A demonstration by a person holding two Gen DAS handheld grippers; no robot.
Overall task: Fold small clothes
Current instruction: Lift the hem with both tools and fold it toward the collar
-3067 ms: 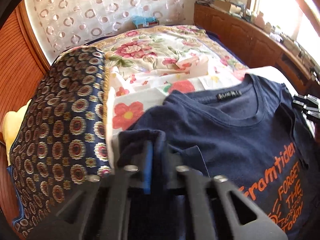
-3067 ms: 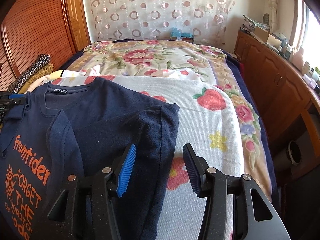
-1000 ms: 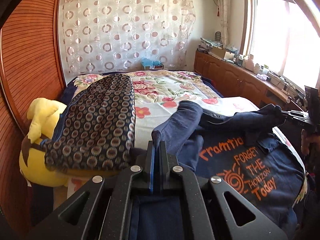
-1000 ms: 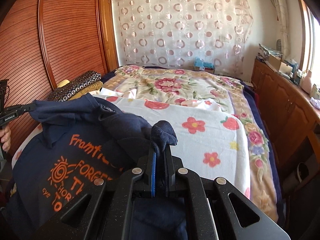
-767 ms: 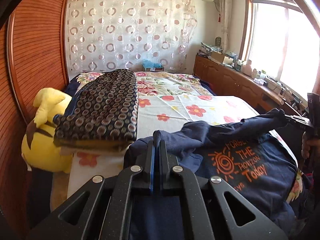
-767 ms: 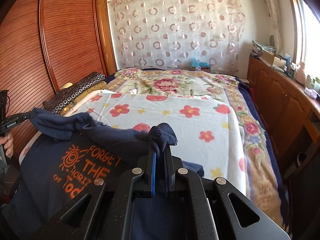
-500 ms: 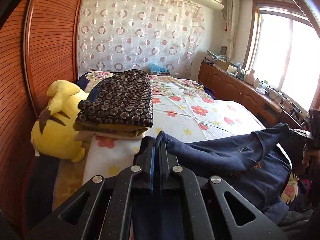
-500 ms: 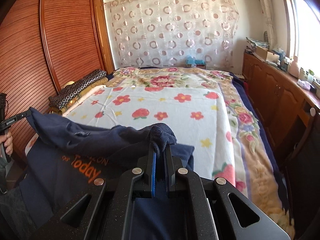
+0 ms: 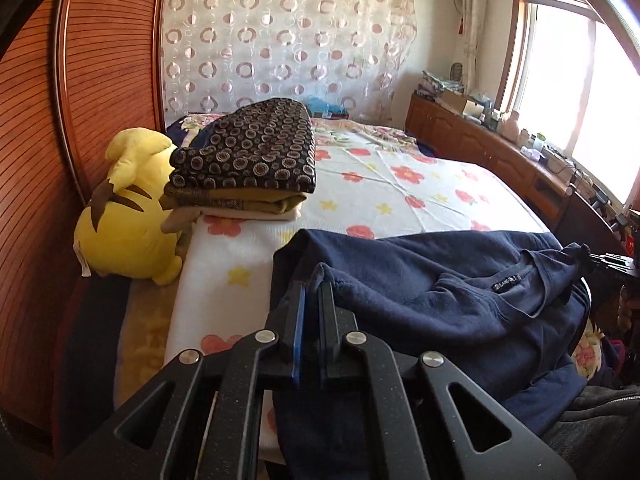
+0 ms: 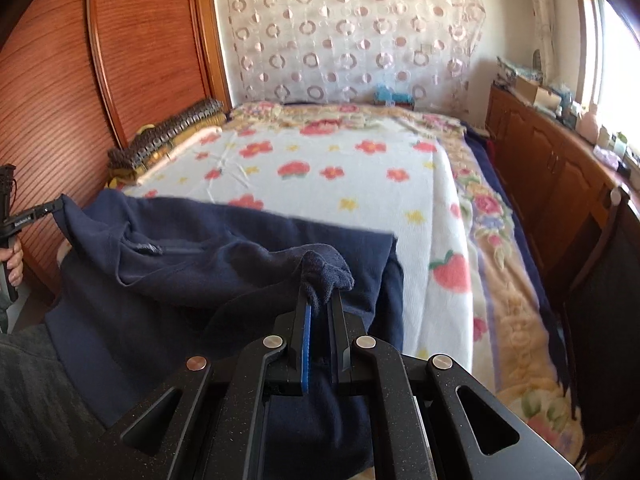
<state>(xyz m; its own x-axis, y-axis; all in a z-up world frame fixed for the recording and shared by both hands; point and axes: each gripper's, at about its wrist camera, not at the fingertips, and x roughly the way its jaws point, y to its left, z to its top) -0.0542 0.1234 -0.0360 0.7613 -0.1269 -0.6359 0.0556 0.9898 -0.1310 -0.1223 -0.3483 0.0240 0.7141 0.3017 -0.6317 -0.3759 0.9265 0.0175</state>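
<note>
A navy T-shirt (image 9: 440,280) lies doubled over at the near edge of the bed, neck label up and its orange print hidden. My left gripper (image 9: 314,292) pinches the shirt's left corner; its jaws are opening, with the cloth still between the pads. In the right wrist view the same T-shirt (image 10: 180,272) stretches across to the left. My right gripper (image 10: 322,300) is shut on a bunched right corner. Each gripper shows in the other's view, the right gripper (image 9: 600,258) at the far right and the left gripper (image 10: 40,210) at the far left.
The bed is covered by a white floral blanket (image 9: 400,184). A folded stack topped by dark patterned cloth (image 9: 248,160) and a yellow plush toy (image 9: 124,216) sit at its left edge. A wooden wardrobe (image 10: 140,60) stands left; a low cabinet (image 10: 560,152) runs along the right.
Both grippers pulled back toward the near edge of the bed, carrying the shirt's top edge over its lower half. The orange print went out of sight. The left jaws parted slightly.
</note>
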